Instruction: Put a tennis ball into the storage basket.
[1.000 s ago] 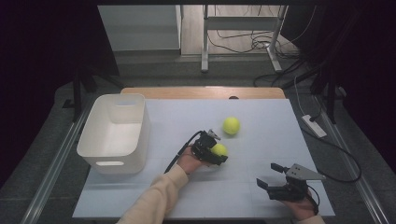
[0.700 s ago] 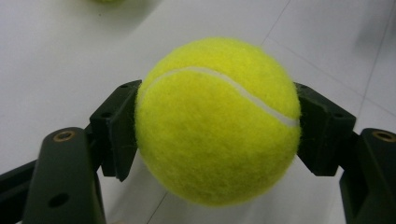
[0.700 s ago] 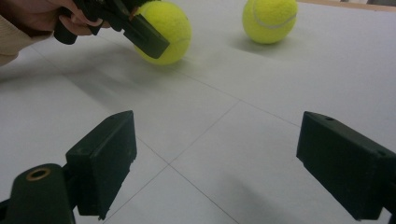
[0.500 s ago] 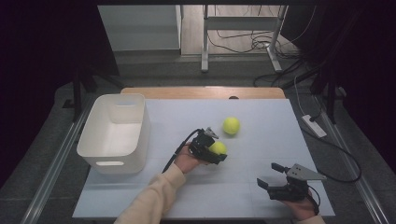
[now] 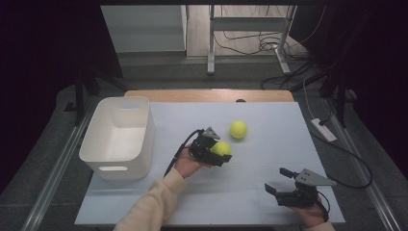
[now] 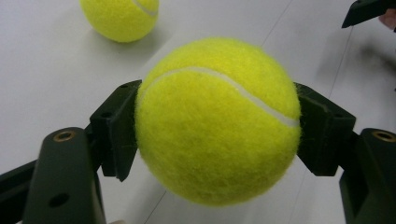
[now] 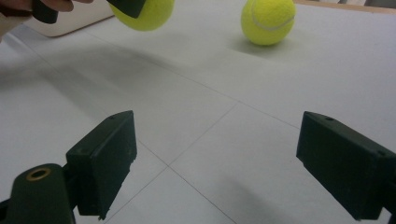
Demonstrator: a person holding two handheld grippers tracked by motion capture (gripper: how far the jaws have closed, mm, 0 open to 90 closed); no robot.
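Near the middle of the high view, the left gripper [image 5: 217,153] is clenched on a tennis ball [image 5: 222,148], pinched between both jaws and, judging by the shadow, lifted off the table [image 5: 192,202]. The next move likely carries it left to the white bin [image 5: 121,166] (nothing blocks that path). A second ball [image 5: 238,129] sits just upper right. The right gripper [image 5: 279,185], lower right, hangs released and empty.

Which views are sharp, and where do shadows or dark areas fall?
High view: table evenly lit, surroundings dark. Left gripper view: held tennis ball crisp, second tennis ball softer. Right gripper view: own jaws sharp, soft shadow beside the second tennis ball.
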